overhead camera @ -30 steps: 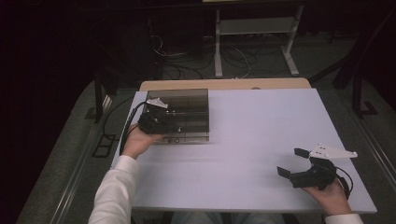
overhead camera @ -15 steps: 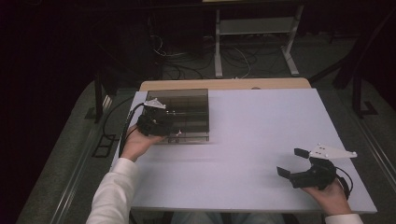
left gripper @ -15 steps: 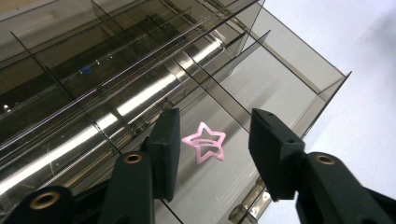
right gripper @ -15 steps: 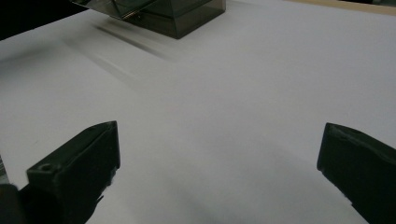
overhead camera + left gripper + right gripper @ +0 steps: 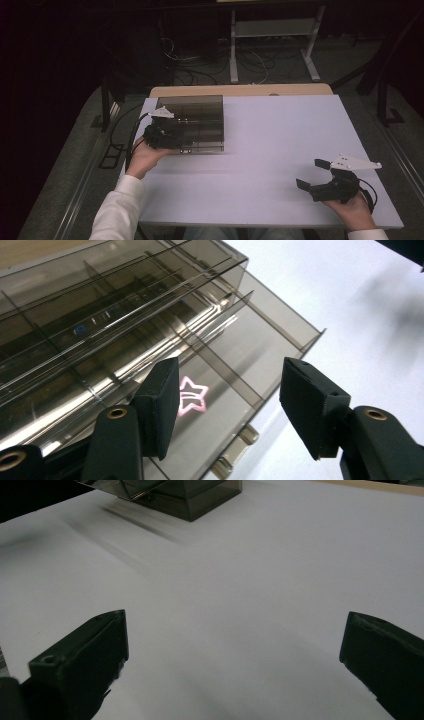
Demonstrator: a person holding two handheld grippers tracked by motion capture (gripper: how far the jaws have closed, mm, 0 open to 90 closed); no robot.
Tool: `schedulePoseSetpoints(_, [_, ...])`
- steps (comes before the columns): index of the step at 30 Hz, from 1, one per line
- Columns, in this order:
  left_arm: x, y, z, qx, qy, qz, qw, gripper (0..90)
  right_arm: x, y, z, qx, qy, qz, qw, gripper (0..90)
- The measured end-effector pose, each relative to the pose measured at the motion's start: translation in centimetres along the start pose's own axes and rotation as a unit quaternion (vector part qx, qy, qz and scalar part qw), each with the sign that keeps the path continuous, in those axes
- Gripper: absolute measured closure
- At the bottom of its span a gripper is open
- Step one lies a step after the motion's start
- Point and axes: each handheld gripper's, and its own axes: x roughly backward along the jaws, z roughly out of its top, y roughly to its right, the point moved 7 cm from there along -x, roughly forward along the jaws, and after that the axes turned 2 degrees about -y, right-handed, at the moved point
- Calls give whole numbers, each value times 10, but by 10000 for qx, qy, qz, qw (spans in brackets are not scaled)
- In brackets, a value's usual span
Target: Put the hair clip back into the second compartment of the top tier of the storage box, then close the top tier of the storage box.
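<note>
A smoky see-through box (image 5: pixel 197 120) with several compartments sits at the back left of the white table (image 5: pixel 280 135). My left gripper (image 5: pixel 172 141) is at its front-left corner. In the left gripper view its jaws (image 5: pixel 230 410) have just been opening and now stand apart over the box (image 5: pixel 125 330), with nothing pressed between the pads. A pink star (image 5: pixel 187 395) shows in a compartment beyond them. My right gripper (image 5: pixel 310 173) rests near the table's front right, wide open (image 5: pixel 235 645) over bare table, with the box (image 5: pixel 185 495) far ahead.
A wooden strip (image 5: pixel 240 90) runs along the table's far edge. Beyond it are cables (image 5: pixel 200 60) on the dark floor and a white frame (image 5: pixel 272 30). The white tabletop stretches between the box and the right gripper.
The left gripper has edged slightly back toward the person at the box's corner. The right gripper has stayed in place.
</note>
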Motion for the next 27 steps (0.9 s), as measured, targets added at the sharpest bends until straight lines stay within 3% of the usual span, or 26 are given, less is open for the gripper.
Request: schedulePoseSetpoints(27, [7, 35, -7, -290, 276, -282, 9988, 396, 0, 1, 0, -14, 8, -6, 10000, 0])
